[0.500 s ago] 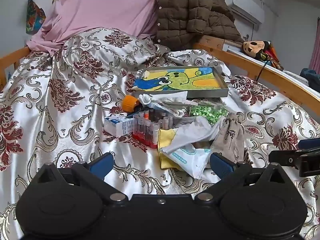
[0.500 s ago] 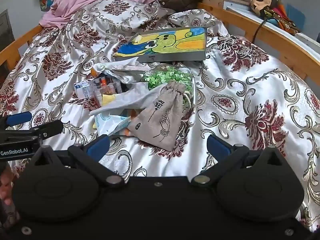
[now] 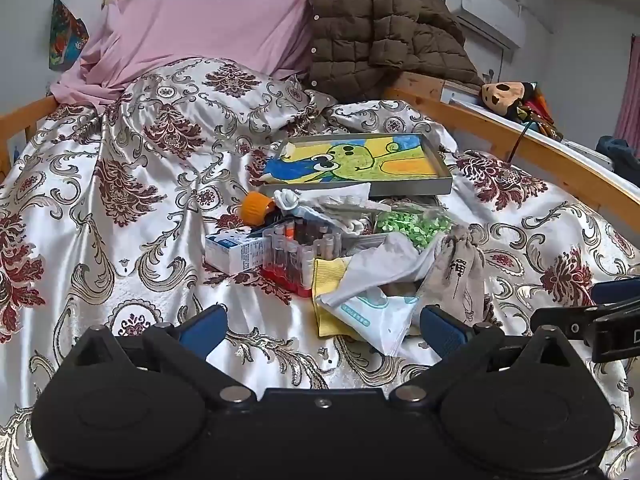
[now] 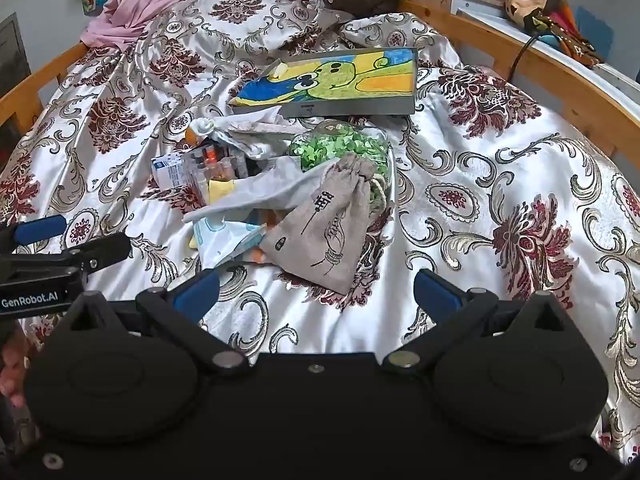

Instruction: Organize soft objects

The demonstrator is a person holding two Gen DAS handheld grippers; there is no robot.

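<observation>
While both claws hang over the bed (image 4: 500,152) with its flowered satin cover, the left claw (image 3: 320,326) has its jaws spread wide and holds nothing, and the right claw (image 4: 316,290) is released in the same way, also with nothing in it. Just ahead of the right claw, between its two blue fingertips (image 4: 434,288) and a little beyond them, lies the grey drawstring pouch (image 4: 320,232), flat on the cover. For the left claw this pouch is ahead and to the right, near its right fingertip. Straight ahead of the left claw is a white plastic packet (image 3: 372,316), which lies on a yellow cloth (image 3: 330,276), with a grey cloth (image 3: 384,260) over them. Further ahead stand a box of small vials (image 3: 296,248) and a white carton (image 3: 236,250), then a bag of green pieces (image 3: 412,226), and beyond them a framed cartoon picture (image 3: 360,164).
</observation>
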